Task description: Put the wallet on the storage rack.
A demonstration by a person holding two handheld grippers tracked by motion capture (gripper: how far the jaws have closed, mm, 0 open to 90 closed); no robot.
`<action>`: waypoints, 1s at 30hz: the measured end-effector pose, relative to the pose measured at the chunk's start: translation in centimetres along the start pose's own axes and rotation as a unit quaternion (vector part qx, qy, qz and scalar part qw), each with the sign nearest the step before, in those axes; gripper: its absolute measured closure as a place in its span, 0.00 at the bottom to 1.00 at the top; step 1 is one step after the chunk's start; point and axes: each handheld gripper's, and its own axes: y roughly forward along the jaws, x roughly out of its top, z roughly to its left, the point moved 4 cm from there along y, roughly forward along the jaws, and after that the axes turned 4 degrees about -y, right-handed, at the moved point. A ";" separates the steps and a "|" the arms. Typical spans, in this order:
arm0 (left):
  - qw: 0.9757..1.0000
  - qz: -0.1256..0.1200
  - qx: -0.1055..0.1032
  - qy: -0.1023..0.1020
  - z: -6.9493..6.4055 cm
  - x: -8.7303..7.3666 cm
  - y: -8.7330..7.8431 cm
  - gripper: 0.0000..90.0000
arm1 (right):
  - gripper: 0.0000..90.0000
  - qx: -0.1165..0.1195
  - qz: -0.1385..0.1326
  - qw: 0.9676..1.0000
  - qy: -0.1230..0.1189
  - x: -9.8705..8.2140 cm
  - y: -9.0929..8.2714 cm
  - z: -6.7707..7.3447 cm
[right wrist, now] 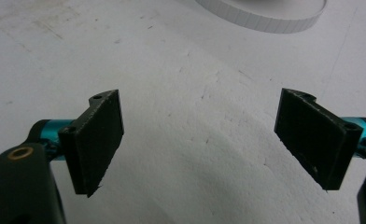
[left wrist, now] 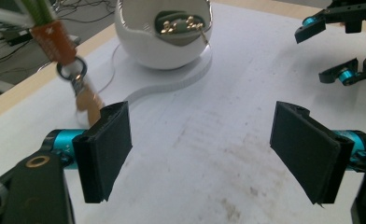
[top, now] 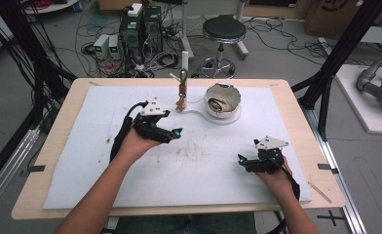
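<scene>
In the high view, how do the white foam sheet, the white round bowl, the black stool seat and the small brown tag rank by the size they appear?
1. White foam sheet, by far the largest.
2. Black stool seat and white round bowl: these look nearly alike, and the stool stands farther from the camera, so I leave them unranked.
3. Small brown tag, the smallest.

No legible text, label, brand name or number appears in any view. The cardboard box [top: 333, 14] on the floor at the far right of the high view carries a dark printed mark, cut off by the frame edge and too blurred to read.
</scene>
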 end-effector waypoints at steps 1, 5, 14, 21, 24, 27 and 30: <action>1.000 -0.004 0.004 -0.005 0.2 -0.5 -0.4 0.23 | 0.18 0.000 0.000 1.000 0.000 0.0 0.0 0.0; 1.000 -0.010 0.015 -0.024 0.6 -2.3 -2.0 0.23 | 0.18 0.002 -0.001 1.000 -0.002 0.1 0.2 0.1; 0.998 -0.017 0.046 -0.049 2.1 -5.5 -5.5 0.22 | 0.18 0.005 -0.002 1.000 -0.004 0.5 0.5 0.3; 0.995 -0.022 0.064 -0.080 3.3 -8.8 -7.6 0.22 | 0.17 0.001 -0.002 1.000 0.006 0.5 0.6 0.0; 0.993 -0.028 0.067 -0.092 3.6 -10.1 -8.4 0.22 | 0.18 0.001 -0.001 1.000 0.013 0.4 0.6 -0.3; 0.992 -0.035 0.072 -0.100 4.0 -10.7 -9.0 0.22 | 0.17 -0.003 -0.001 1.000 0.021 0.4 0.8 -0.7; 0.990 -0.044 0.078 -0.111 4.3 -11.0 -9.2 0.22 | 0.17 -0.005 -0.003 1.000 0.025 0.3 0.8 -0.9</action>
